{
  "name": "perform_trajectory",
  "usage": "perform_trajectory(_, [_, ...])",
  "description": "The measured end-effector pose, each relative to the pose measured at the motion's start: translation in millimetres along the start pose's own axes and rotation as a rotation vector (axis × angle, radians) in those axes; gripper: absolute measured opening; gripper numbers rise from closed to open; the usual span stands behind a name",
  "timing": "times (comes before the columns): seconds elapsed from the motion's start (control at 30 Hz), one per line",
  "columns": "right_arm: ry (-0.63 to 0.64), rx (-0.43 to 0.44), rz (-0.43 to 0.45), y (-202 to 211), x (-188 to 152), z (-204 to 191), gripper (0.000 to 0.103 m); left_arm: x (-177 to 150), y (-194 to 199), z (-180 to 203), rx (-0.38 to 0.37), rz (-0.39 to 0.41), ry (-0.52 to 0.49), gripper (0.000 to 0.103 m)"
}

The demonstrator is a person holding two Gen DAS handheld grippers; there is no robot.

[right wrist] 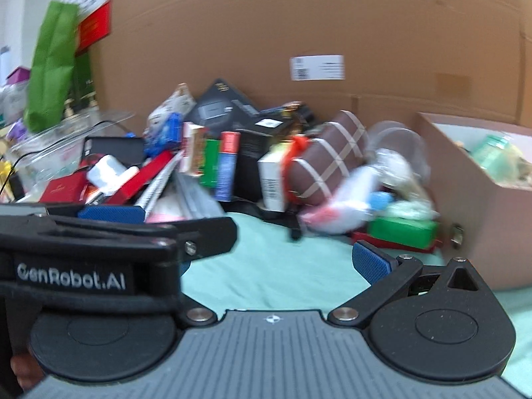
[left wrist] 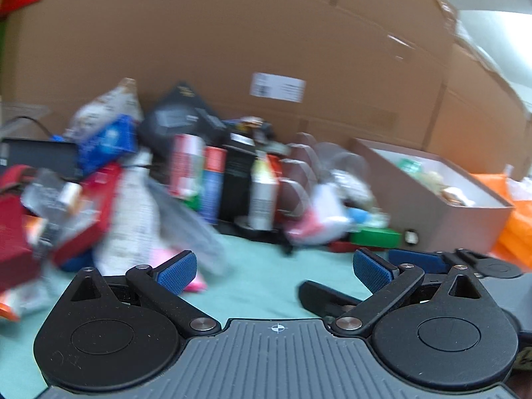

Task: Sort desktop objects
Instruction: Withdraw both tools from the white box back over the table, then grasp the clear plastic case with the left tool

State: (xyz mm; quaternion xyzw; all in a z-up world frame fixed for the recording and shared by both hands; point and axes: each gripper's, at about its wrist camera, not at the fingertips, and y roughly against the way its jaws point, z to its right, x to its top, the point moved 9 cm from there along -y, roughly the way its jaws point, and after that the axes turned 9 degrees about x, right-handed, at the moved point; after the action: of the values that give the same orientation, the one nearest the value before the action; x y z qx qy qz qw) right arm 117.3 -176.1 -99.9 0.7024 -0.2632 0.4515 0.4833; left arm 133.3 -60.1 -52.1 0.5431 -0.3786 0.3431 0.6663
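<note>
A blurred heap of desktop objects lies on the mint-green cloth (left wrist: pixel 266 266) against a cardboard wall. It holds upright small boxes (left wrist: pixel 212 183), a white bottle (left wrist: pixel 262 196), a pink and white packet (left wrist: pixel 316 222) and a green box (left wrist: pixel 375 236). My left gripper (left wrist: pixel 275 271) is open above the cloth, short of the heap, with nothing between its fingers. My right gripper (right wrist: pixel 276 266) is open too and holds nothing. Its left finger is hidden behind the left gripper, whose blue pad (right wrist: pixel 113 214) crosses in front. A brown striped pouch (right wrist: pixel 326 163) leans in the heap.
An open brown box (right wrist: pixel 482 219) with mixed items stands at the right. A green bag (right wrist: pixel 50 66) and clear containers (right wrist: pixel 50 153) sit at the far left, and orange plastic (left wrist: pixel 518 229) at the far right. Bare cloth lies between the grippers and the heap.
</note>
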Motion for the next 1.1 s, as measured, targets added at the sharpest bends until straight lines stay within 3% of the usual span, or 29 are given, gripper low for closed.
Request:
perform_trajectory(0.1, [0.03,0.021,-0.008,-11,4,-16,0.103,6,-6,-30,0.044,-0.001,0.042,0.103])
perform_trajectory(0.27, [0.097,0.044,-0.045,-37,5,-32,0.1,9,-24,-49,0.001,-0.046,0.089,0.095])
perform_trajectory(0.63, [0.17,0.057,-0.156,-88,-4,-37,0.069,6,-56,-38,-0.076,-0.14,0.134,0.083])
perform_trajectory(0.73, [0.165,0.062,-0.155,-93,-4,-35,0.067,5,-64,-39,-0.042,-0.14,0.128,0.084])
perform_trajectory(0.9, [0.168,0.093,-0.16,-106,-2,-40,0.057,8,-82,-53,-0.015,-0.171,0.253,0.086])
perform_trajectory(0.97, [0.162,0.106,-0.165,-112,-1,-41,0.047,10,-87,-54,-0.009,-0.177,0.252,0.086])
perform_trajectory(1.0, [0.146,0.112,-0.167,-115,-1,-40,0.047,11,-90,-54,0.004,-0.172,0.243,0.085])
perform_trajectory(1.07, [0.134,0.117,-0.167,-114,0,-39,0.046,10,-96,-54,0.015,-0.191,0.226,0.078])
perform_trajectory(1.1, [0.139,0.116,-0.166,-113,-1,-40,0.046,9,-98,-54,0.023,-0.201,0.222,0.068])
